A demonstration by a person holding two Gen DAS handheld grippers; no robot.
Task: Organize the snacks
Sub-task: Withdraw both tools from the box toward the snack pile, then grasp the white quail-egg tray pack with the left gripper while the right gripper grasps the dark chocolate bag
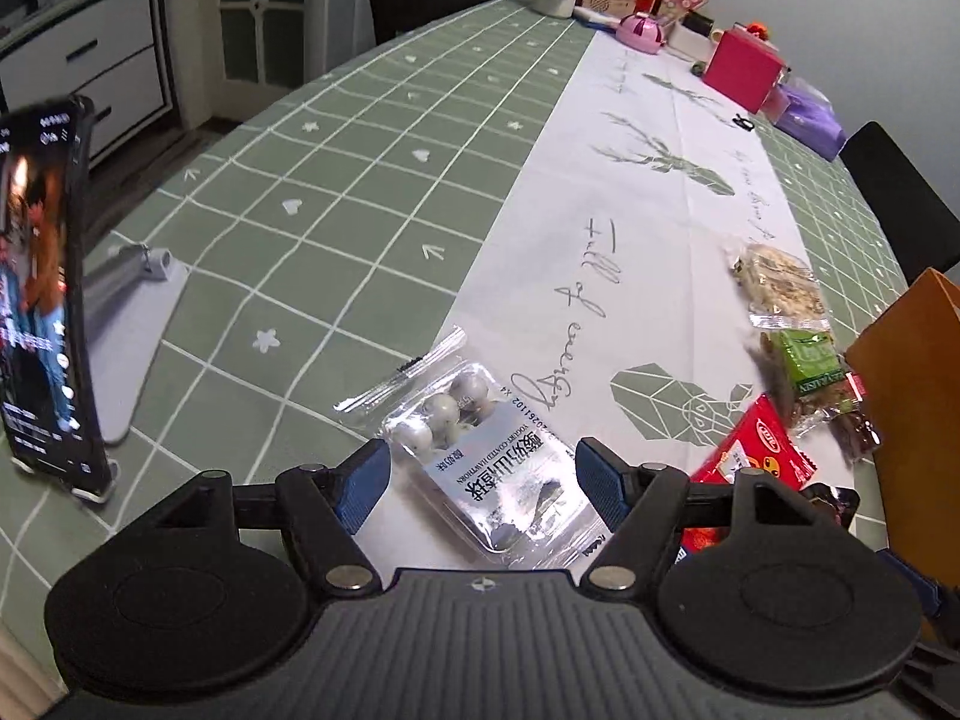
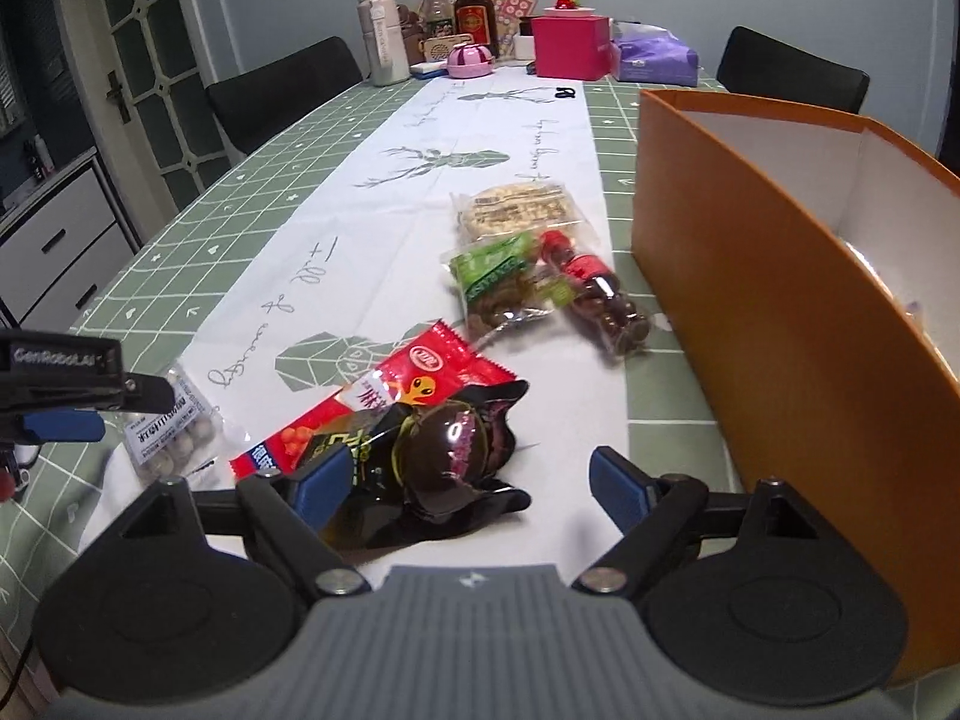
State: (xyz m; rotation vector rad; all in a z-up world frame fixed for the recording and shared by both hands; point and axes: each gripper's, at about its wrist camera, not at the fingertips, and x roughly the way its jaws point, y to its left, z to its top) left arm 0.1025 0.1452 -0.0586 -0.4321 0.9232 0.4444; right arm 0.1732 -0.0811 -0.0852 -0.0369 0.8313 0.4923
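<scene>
Green-checked cloth with a white runner down its middle covers the long surface [image 2: 288,204], and the snacks lie strewn along that runner, which is presumably why both grippers come in low over it. Nearest the left gripper [image 1: 479,471] is a clear packet of pale coated balls [image 1: 480,450], flat on the runner and lying between the wide-open jaws, with no pad seen pressing on it, so it looks lined up for a pick rather than held. The right gripper [image 2: 459,483] likewise stands open, its jaws straddling a dark shiny wrapper [image 2: 438,462] that overlaps a red packet [image 2: 384,402]; nothing is gripped there either. Farther up the runner sit a green-labelled bag of nuts [image 2: 501,282], a clear bag of dark round sweets [image 2: 600,294] touching it, and a pale cracker bar [image 2: 519,207] just beyond. An orange box [image 2: 768,276] with a white inside stands open-topped just beside the snacks on the right, likely the place meant to receive them. A phone on a stand [image 1: 45,300] is propped upright at the left edge, and bottles, a pink box [image 2: 570,45] and other clutter crowd the far end, well apart from the work.
</scene>
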